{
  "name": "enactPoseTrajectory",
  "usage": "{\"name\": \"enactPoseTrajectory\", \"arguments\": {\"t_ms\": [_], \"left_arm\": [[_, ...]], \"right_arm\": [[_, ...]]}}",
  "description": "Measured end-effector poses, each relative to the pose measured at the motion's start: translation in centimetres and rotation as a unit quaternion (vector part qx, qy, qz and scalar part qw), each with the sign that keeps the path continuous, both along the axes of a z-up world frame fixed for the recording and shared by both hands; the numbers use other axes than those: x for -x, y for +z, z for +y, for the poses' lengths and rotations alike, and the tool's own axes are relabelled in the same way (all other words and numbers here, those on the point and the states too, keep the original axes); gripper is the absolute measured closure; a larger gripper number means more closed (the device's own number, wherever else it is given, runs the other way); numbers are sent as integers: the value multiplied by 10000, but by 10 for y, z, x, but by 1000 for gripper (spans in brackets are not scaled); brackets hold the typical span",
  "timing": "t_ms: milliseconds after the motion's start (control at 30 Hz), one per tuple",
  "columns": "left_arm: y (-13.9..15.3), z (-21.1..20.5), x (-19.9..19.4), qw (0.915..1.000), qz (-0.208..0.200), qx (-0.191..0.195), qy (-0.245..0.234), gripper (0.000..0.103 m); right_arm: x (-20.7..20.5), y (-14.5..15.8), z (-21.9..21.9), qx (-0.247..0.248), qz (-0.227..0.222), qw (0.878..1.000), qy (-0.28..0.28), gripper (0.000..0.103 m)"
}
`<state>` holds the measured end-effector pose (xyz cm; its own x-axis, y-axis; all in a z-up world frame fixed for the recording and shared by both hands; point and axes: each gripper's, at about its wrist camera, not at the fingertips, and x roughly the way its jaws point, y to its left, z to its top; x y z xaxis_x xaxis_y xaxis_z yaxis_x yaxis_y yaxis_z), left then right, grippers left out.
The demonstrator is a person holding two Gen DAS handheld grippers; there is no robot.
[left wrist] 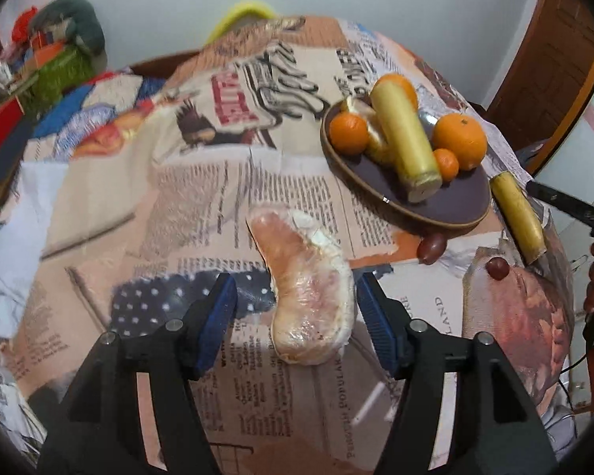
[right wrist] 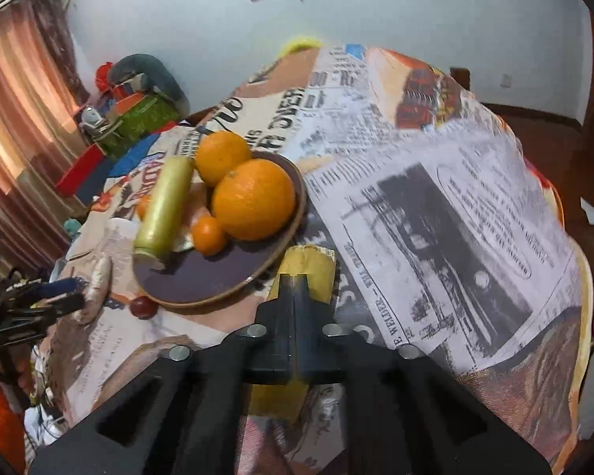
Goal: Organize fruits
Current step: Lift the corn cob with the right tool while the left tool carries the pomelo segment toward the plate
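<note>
the left gripper (left wrist: 295,316) stands released, its jaws wide either side of the wrapped pomelo wedge (left wrist: 307,281), which lies on the newspaper-covered table (left wrist: 178,198) between the blue pads. the wedge's long axis runs away from the gripper, its narrow tip pointing up-left, so closing should catch its broad near end. the plate (left wrist: 447,206) lies ahead to the right. the right gripper (right wrist: 295,289) is clenched above a yellow stalk piece (right wrist: 307,269) just beside the plate.

Oranges (right wrist: 253,198) and a yellow stalk (right wrist: 164,206) fill the plate (right wrist: 217,285).

Home, curtains (right wrist: 16,118), newspaper-covered table (right wrist: 435,198), clutter (left wrist: 47,63)
</note>
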<state>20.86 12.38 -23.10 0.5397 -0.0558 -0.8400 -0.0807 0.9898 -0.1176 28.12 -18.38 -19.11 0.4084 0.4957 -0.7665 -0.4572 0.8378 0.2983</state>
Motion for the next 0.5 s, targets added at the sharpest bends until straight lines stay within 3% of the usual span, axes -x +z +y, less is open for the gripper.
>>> {"name": "enactPoseTrajectory", "arguments": {"t_ms": [200,267,333,400,500], "left_arm": [[-8,-7,-15,9999,-6,119,-44,40],[-11,-11,-20,10000,-27,68,-55,41],[-12,-15,-24,10000,-52,-60,-57,52],[-13,-16,-27,9999,-54,-118,-41,59],[-13,-15,-28,9999,-87,-55,-35,60]], "right_arm": [[1,8,8,360,-172,9992,80,100],[-4,2,8,370,3,9993,67,86],[-7,-2,8,395,50,9992,-4,74],[-10,-7,11,432,112,9990,-8,73],[-14,-16,16,408,283,9987,78,68]]}}
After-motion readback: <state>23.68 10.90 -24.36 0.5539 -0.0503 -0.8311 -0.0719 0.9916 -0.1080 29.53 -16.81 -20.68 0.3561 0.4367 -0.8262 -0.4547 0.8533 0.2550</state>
